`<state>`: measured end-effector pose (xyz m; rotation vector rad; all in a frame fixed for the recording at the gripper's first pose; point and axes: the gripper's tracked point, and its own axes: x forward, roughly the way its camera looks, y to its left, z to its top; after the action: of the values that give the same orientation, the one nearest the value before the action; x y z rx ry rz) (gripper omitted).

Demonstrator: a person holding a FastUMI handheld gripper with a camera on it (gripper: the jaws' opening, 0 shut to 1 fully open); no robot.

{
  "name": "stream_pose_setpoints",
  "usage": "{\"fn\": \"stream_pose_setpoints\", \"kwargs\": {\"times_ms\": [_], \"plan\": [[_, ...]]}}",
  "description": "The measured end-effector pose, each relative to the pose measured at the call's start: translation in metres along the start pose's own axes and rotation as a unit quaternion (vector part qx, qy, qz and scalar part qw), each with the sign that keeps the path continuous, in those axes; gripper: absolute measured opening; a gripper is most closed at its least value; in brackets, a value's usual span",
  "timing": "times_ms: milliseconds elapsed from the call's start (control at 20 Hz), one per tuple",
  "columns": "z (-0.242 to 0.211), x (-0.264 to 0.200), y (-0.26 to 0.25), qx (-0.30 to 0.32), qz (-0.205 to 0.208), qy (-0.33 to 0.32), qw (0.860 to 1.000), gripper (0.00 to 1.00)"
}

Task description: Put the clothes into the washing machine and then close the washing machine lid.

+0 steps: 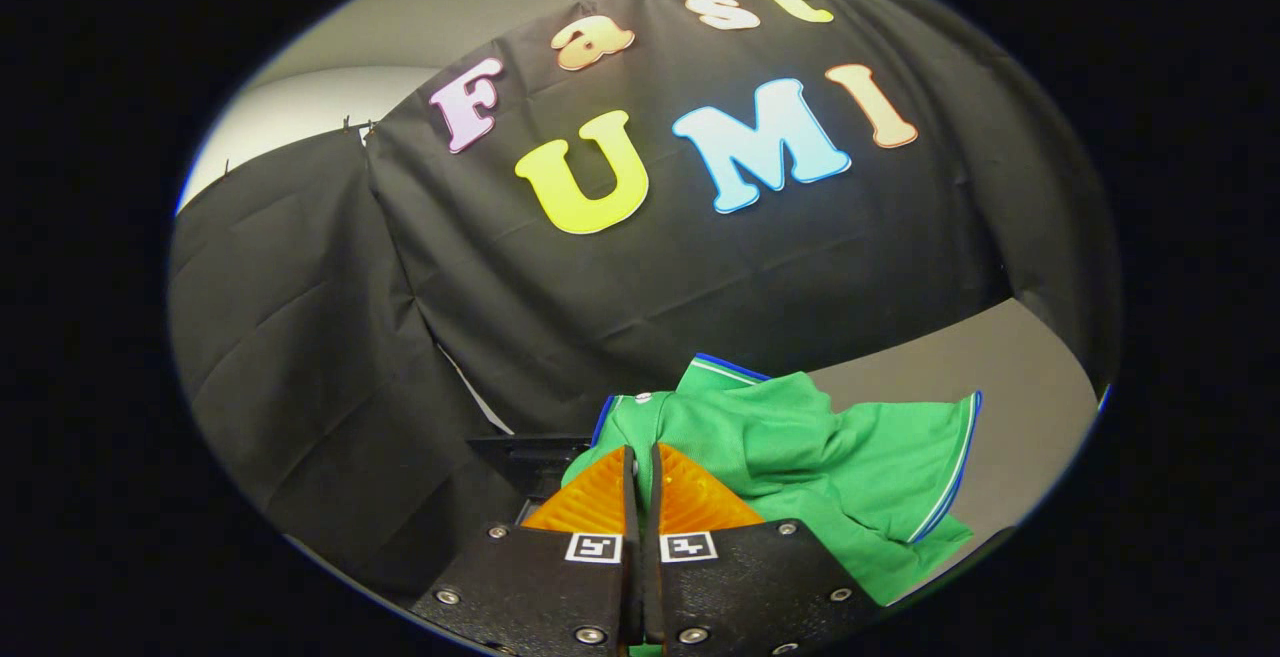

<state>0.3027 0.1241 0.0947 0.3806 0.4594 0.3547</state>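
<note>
Hand-held gripper [641, 457]: one. Its two fingers stand pressed together with barely a slit between them, tips meeting against green cloth; whether a fold of cloth is pinched between the tips cannot be told. Each finger carries one square black-and-white marker tag near its base, two tags in all.

Green polo shirt [820, 457]: one. It lies crumpled directly ahead of and around the fingertips, spreading mostly to their right. The collar, edged in blue and white, rises just beyond the fingertips; one sleeve cuff with the same blue-and-white trim reaches out to the far right. A small white button shows near the placket, just left of the fingertips.

Grey tabletop [1010, 407]: one. The shirt rests on it, with bare surface beyond and to the right of the shirt.

Dark object [525, 457]: one, black, just left of the fingers and partly under the shirt's edge; what it is cannot be told.

Black cloth wall [700, 267]: hangs behind everything, creased, in several draped panels.
</note>
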Motion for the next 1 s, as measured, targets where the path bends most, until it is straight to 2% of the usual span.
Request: {"fn": "stream_pose_setpoints", "kwargs": {"times_ms": [550, 1000], "plan": [[-0.062, 0.030, 0.083, -0.020, 0.055, 0.046, 0.997, 0.00], [-0.109, 0.057, 0.127, -0.040, 0.075, 0.075, 0.994, 0.00]]}}
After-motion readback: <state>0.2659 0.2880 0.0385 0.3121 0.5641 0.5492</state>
